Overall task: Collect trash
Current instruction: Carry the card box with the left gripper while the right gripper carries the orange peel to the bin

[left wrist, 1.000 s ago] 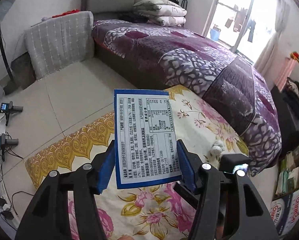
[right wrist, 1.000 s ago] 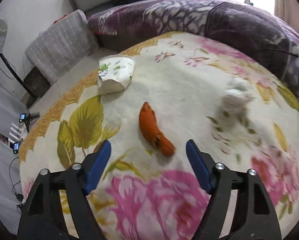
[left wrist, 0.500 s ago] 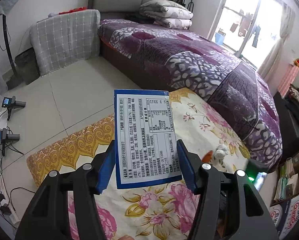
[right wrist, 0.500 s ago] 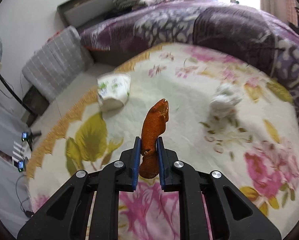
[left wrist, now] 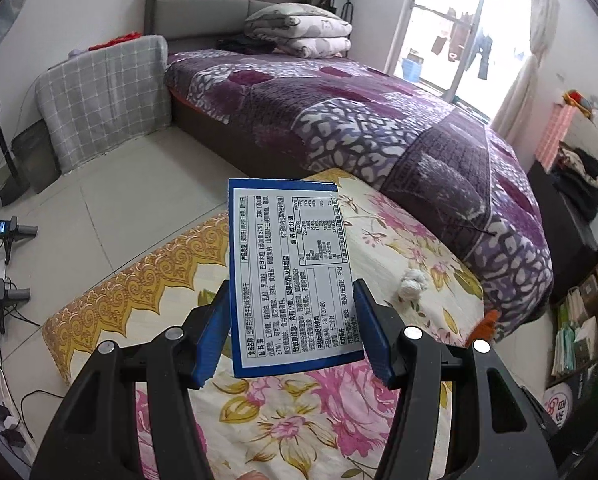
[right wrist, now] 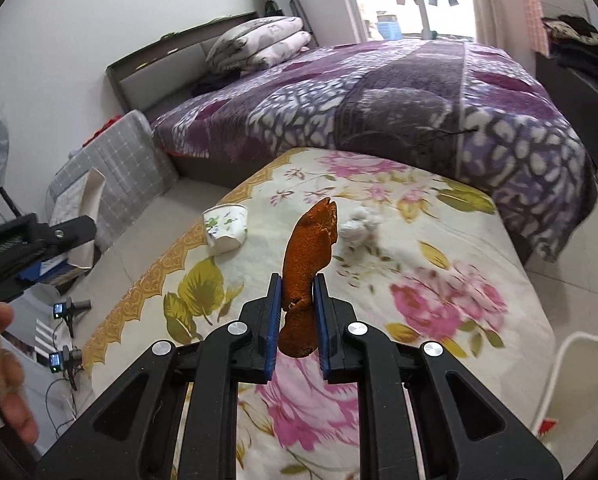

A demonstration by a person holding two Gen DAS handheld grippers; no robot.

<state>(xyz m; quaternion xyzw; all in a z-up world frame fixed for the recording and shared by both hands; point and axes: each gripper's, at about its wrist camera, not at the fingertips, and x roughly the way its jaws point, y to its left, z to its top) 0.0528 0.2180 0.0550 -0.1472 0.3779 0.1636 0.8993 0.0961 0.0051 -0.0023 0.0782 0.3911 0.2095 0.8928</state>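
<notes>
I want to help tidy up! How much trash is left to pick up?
Both grippers are busy: the left gripper holds a blue box, the right gripper an orange peel. A paper cup and crumpled tissue remain on the floral mat.

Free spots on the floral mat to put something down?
Free: the near pink-flower stretch of the floral mat, and the green-leaf patch by its gold border. Crowded: mid-mat, between the paper cup and the white wad.
</notes>
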